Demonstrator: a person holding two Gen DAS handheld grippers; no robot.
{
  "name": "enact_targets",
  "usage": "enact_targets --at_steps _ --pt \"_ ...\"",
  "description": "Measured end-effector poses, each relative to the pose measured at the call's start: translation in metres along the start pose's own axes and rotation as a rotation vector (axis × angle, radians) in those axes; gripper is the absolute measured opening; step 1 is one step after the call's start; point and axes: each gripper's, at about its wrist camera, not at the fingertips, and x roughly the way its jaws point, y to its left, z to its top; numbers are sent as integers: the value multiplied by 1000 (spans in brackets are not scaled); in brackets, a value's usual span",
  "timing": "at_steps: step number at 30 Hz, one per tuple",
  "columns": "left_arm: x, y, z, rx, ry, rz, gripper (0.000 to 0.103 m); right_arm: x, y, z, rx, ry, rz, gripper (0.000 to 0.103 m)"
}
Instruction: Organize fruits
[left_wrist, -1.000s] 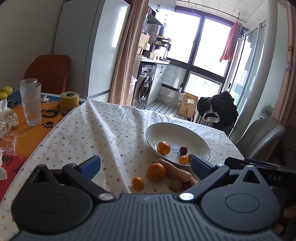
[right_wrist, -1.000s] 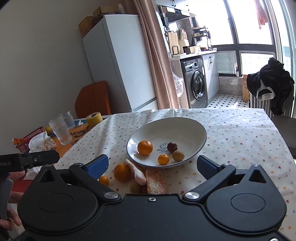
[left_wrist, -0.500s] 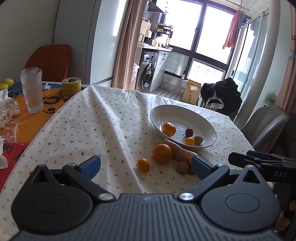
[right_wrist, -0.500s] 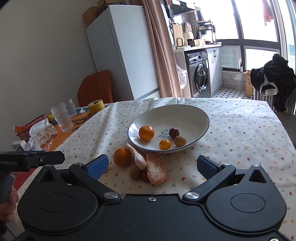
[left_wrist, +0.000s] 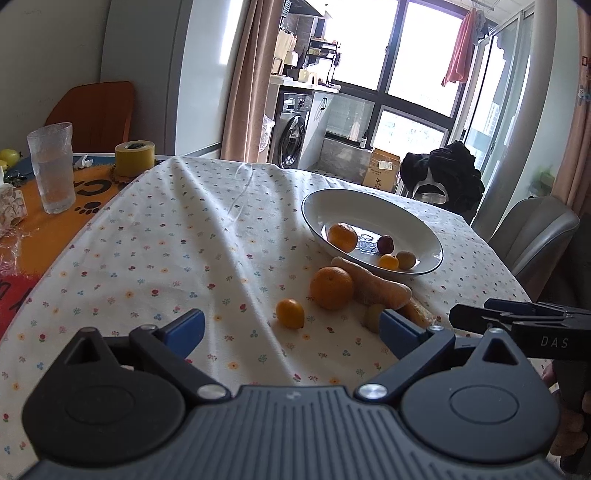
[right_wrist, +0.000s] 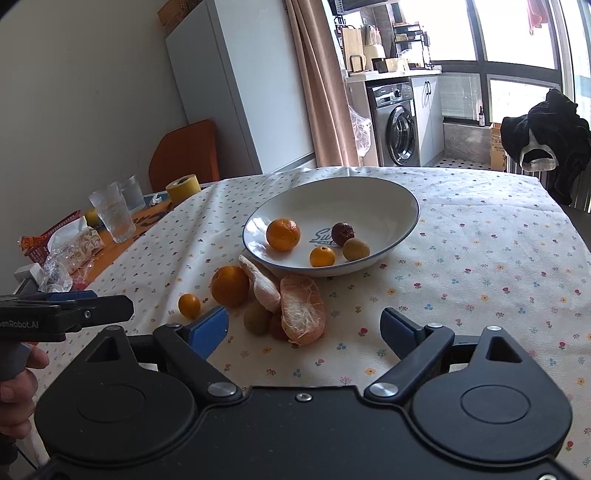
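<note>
- Because the loose fruit lay bunched on the bench just in front of the white bowl (right_wrist: 402, 229), a grab at one piece risked nudging its neighbours; the big orange (right_wrist: 229, 285), the peeled segments (right_wrist: 302, 314) and the kiwi (right_wrist: 257, 317) touched one another.
- Round as it was, the small orange (left_wrist: 290, 313), sitting apart to the left, could have rolled across the wrinkled floral cloth (left_wrist: 184, 236) if a finger tip clipped it off-centre.
- The peeled segments looked soft, so a hard squeeze would likely have crushed them.
- The left gripper (left_wrist: 291, 330) and the right gripper (right_wrist: 303, 328) both stood with fingers wide apart and nothing between them; working so near each other, they could have collided over the pile.
- Four fruits already sat in the bowl, and a dropped piece might have knocked them about.
- Compared with a second before, both cameras had drawn nearer the pile and looked down on it more, and the small orange lay nearly centred between the left fingers.
</note>
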Motion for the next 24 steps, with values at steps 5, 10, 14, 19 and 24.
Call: enact_targets --at_steps 5,10,14,19,24 --pt "12 2 -1 -5 11 -5 88 12 -2 -4 2 25 1 71" --pt "25 4 1 -16 25 -5 72 24 -5 -4 13 39 5 66" --pt "35 3 2 -14 33 -12 64 35 -7 -3 23 58 9 57" --pt "47 3 4 -18 48 -22 59 44 -7 1 23 65 17 57" --pt "56 0 5 -15 58 -31 56 52 -10 4 36 79 35 44"
